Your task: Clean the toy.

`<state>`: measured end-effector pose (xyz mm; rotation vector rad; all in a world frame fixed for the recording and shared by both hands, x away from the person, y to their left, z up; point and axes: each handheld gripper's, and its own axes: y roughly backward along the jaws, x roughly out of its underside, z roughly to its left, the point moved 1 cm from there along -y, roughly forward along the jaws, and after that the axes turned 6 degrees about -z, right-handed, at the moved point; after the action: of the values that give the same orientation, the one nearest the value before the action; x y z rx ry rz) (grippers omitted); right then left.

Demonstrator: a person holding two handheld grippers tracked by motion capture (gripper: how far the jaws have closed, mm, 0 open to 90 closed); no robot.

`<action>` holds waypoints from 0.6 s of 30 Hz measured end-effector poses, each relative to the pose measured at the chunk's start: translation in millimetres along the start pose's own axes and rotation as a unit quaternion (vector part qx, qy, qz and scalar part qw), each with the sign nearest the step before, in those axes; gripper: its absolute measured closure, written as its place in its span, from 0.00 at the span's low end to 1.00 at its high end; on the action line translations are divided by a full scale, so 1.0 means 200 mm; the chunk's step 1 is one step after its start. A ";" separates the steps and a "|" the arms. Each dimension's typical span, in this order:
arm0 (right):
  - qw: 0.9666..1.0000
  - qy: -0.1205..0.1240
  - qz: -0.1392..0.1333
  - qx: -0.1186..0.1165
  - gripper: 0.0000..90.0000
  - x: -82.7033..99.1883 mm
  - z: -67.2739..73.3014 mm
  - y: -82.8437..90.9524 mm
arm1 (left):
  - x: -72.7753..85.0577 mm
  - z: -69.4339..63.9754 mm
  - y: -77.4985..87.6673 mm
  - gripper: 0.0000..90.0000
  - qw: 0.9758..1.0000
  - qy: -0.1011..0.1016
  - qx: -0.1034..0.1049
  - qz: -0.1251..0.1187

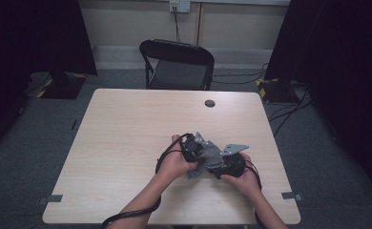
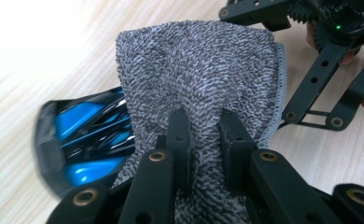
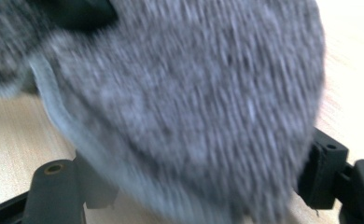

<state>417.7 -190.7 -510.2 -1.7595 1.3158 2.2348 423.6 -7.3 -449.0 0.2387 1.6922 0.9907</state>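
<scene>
A: Where's the cloth?
B: Grey cloth (image 2: 203, 70) is over the near right part of the table (image 1: 127, 143), draped on a blue-black thing (image 2: 84, 144). My left gripper (image 2: 203, 135) has its fingers clamped on a fold of it.
A: Right one?
B: My right gripper (image 1: 232, 164) has its fingers wide apart, cloth bulging between; can't tell if they press it

Your forearms bare, no sleeves; left claw (image 2: 202, 140) black, brass-ringed screws; right claw (image 3: 171, 186) black; grey three-cornered plates.
</scene>
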 end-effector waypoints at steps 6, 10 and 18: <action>1.000 0.000 0.000 0.000 0.27 0.00 0.00 0.00 | -0.01 -0.02 -0.04 0.86 1.000 -0.016 -0.010 0.017; 1.000 0.000 0.000 0.000 0.27 0.00 0.00 0.00 | -0.02 -0.02 -0.04 0.86 1.000 -0.024 -0.006 0.020; 1.000 0.000 0.000 0.000 0.27 0.00 0.00 0.00 | -0.01 -0.01 -0.05 0.86 1.000 -0.021 -0.001 0.014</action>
<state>417.6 -190.7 -510.2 -1.7591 1.3162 2.2347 425.3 -15.7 -454.4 0.2804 1.6544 1.0012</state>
